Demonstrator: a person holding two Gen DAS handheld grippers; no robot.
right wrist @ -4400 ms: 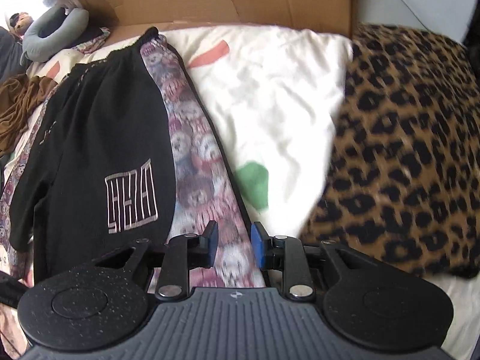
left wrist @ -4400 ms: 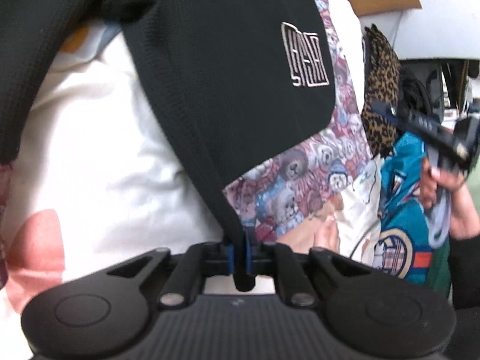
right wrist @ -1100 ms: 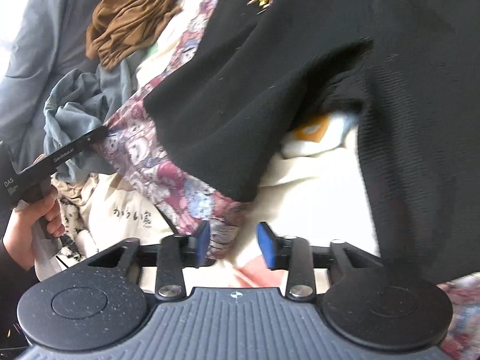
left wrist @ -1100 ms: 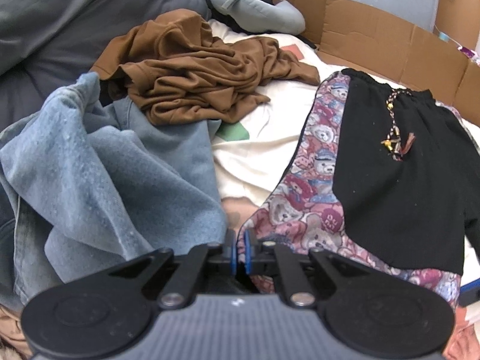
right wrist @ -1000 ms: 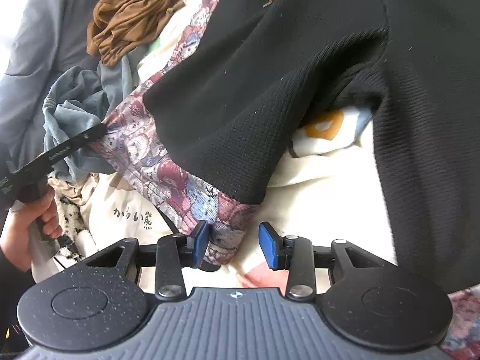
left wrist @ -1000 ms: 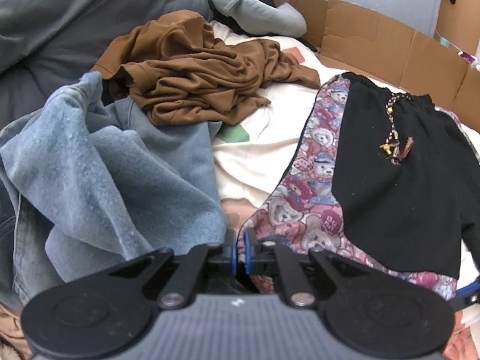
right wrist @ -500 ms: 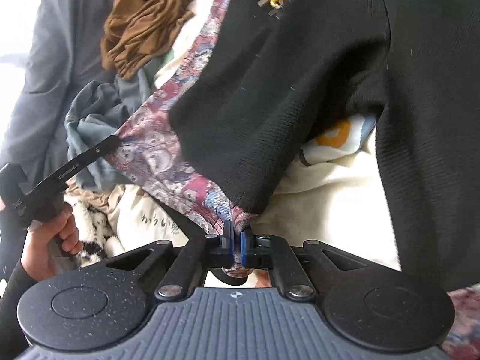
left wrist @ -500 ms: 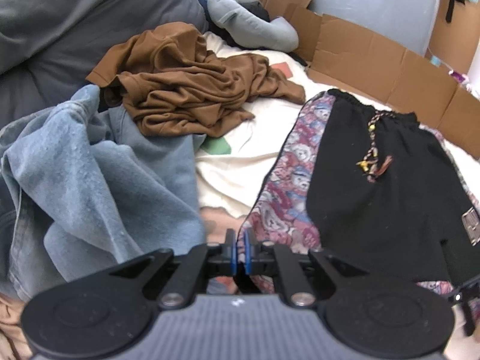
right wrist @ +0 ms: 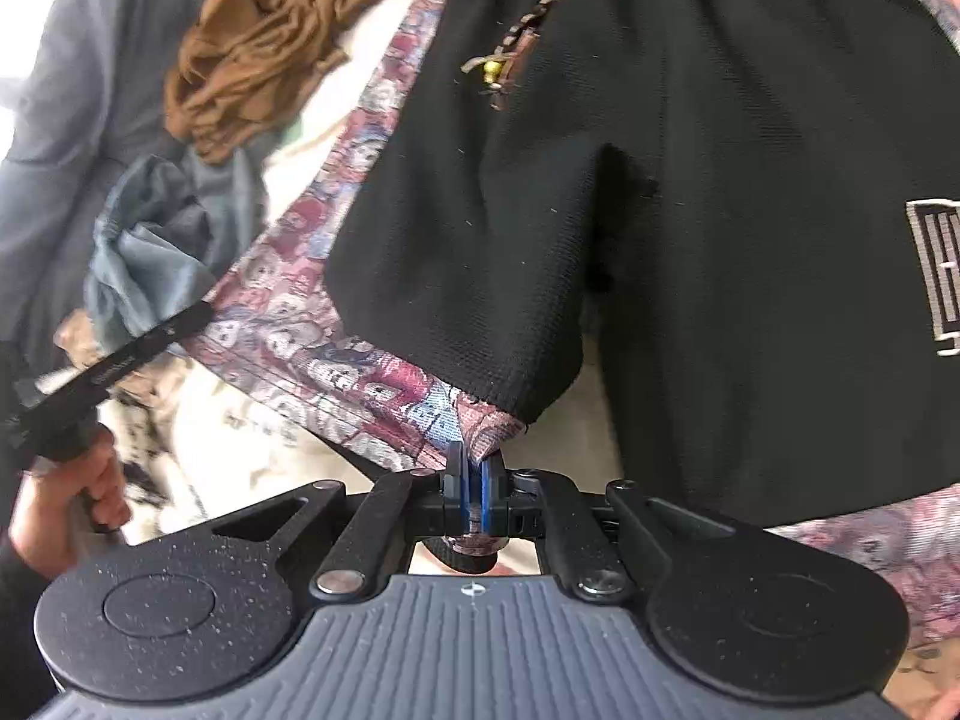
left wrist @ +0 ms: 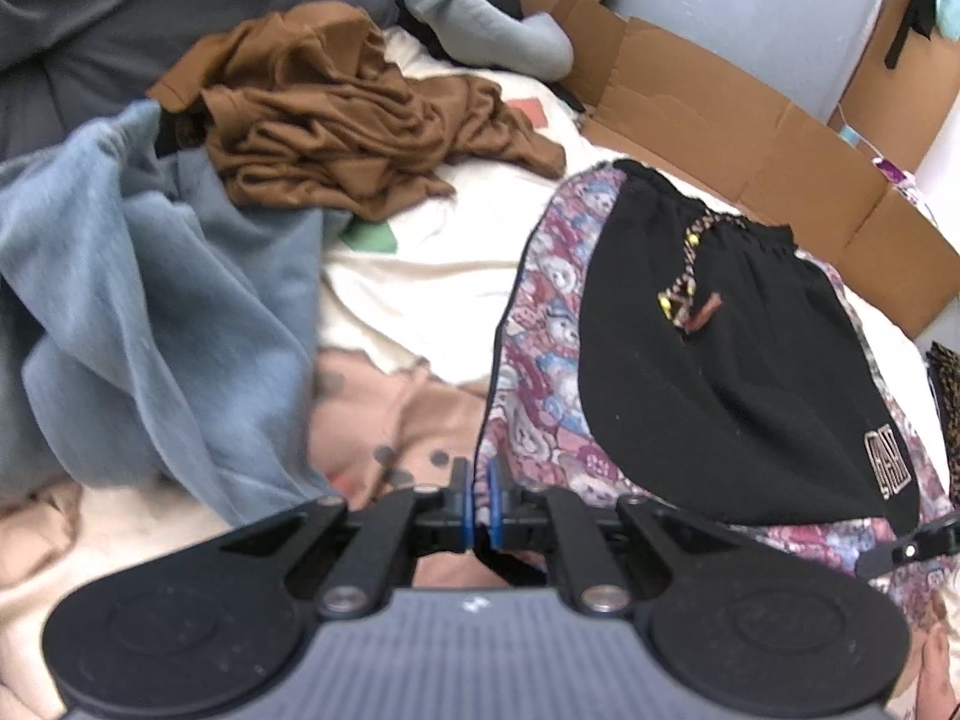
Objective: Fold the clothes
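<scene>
Gripping the shorts at their hem, both tools were clamped on cloth. The left gripper had its blue pads pressed together on the bear-print edge at the shorts' left side. The right gripper was pinched shut on a bunched corner of the same bear-print fabric, just below the black front panel of one leg.

The shorts lay spread on the cream bedsheet, waistband toward the far edge of the bed, beside the cardboard wall. Black front, bear-print side strips, a braided drawstring with yellow beads resting on the front, a white logo on one leg.

Toward the bed's left edge sat a crumpled brown garment, and nearer than that a blue denim piece in a heap, apart from the shorts. A grey neck pillow lay at the far left corner, next to the cardboard.

From the right wrist camera, the person's hand was seen wrapped around the left tool's handle at the near left. Leopard-print fabric showed at the right edge of the bed.
</scene>
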